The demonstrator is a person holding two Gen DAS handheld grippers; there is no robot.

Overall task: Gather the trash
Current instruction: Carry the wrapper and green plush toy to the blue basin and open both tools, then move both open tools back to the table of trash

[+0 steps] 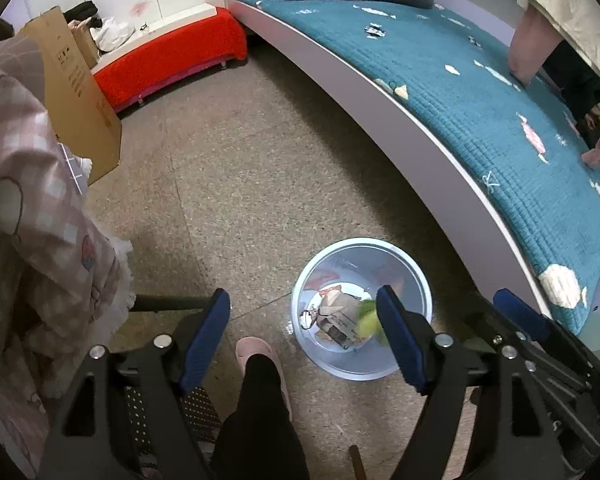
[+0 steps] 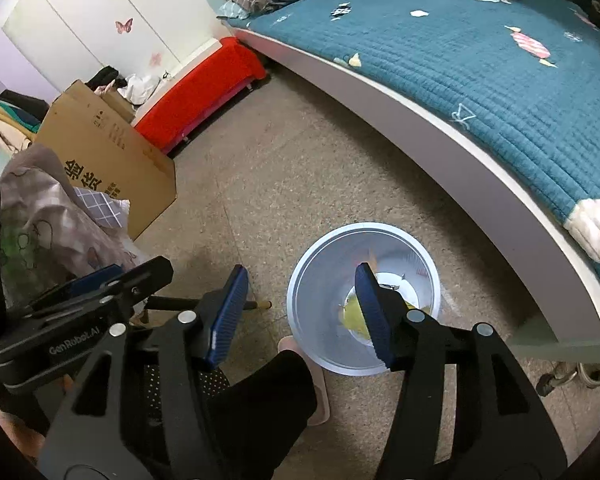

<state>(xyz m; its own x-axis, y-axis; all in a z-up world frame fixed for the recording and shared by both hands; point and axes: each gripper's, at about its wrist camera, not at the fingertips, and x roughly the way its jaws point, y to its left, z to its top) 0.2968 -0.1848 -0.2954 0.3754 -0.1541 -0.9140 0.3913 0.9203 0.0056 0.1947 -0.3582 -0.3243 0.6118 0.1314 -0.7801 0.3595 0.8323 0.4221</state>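
One bin (image 1: 416, 280), two open grippers

The pale blue plastic trash bin (image 1: 362, 308) stands upright on the speckled floor, right beside the bed's white frame. At the bottom there's a crumpled printed paper wrapper (image 1: 338, 316) with a yellow-green scrap (image 1: 370, 320) touching it, a bit blurry. From the right wrist view only the yellow-green piece shows.

yellow-green trash (image 2: 351, 316) blurred, half hidden behind tool (image 2: 302, 312)
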